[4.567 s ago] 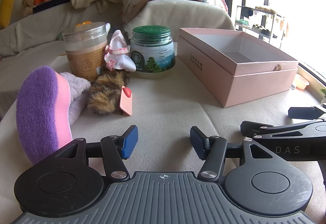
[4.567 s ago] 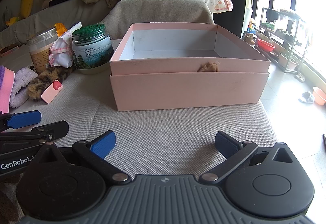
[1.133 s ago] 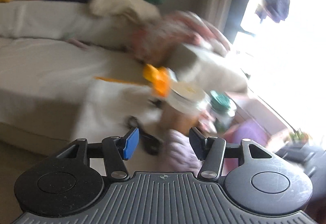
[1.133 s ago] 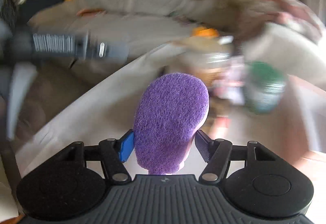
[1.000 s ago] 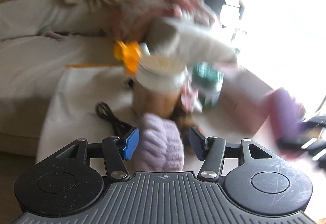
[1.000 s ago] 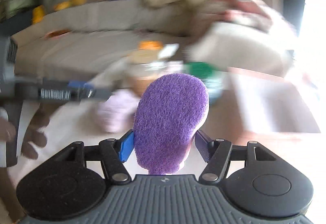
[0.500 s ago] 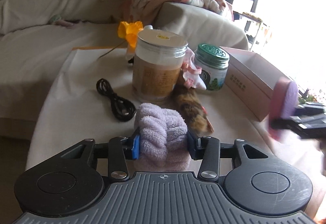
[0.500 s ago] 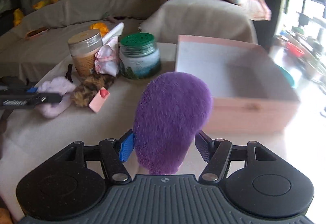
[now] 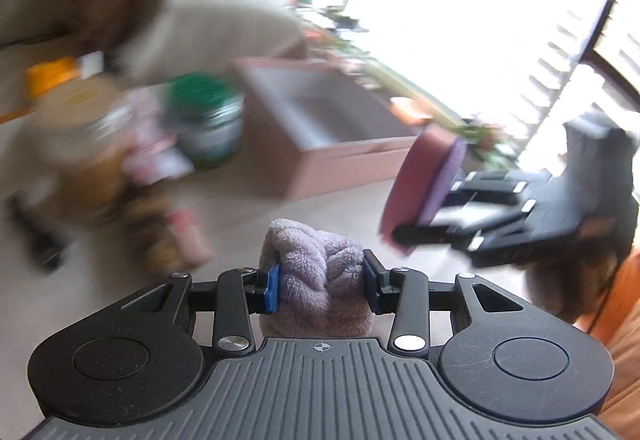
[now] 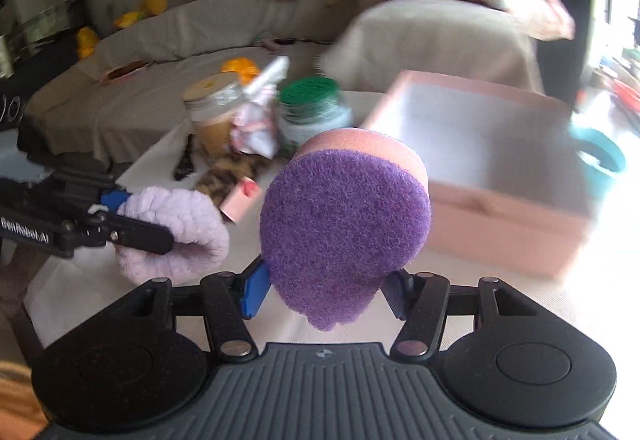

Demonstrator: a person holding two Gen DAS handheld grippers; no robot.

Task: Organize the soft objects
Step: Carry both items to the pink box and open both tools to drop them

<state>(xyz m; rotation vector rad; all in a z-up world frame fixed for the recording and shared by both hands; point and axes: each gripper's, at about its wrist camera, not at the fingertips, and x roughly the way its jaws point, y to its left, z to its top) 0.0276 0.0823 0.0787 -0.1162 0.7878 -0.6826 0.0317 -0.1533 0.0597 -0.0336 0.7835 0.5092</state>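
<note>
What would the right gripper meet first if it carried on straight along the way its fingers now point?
Probably the pink box. The right gripper, shut on the purple sponge, points toward the box's near left part, though the sponge hides the line itself and the blur makes depth uncertain.

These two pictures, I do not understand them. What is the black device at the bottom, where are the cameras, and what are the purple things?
There is no robot. A person holds a hand tool with two fingers in each hand, and a wide-angle camera on each tool looks forward along the fingers.

In the left tool's picture, the left gripper is shut on a lilac fluffy cloth. The other tool appears at its right side.

In the right tool's picture, the right gripper is shut on a purple and pink sponge. The left tool shows at the left edge.

Both things are held up above the table. On the table stand an open pink box, a green-lidded jar and a tan jar, with a furry brown toy lying near them. The left picture is blurred.
</note>
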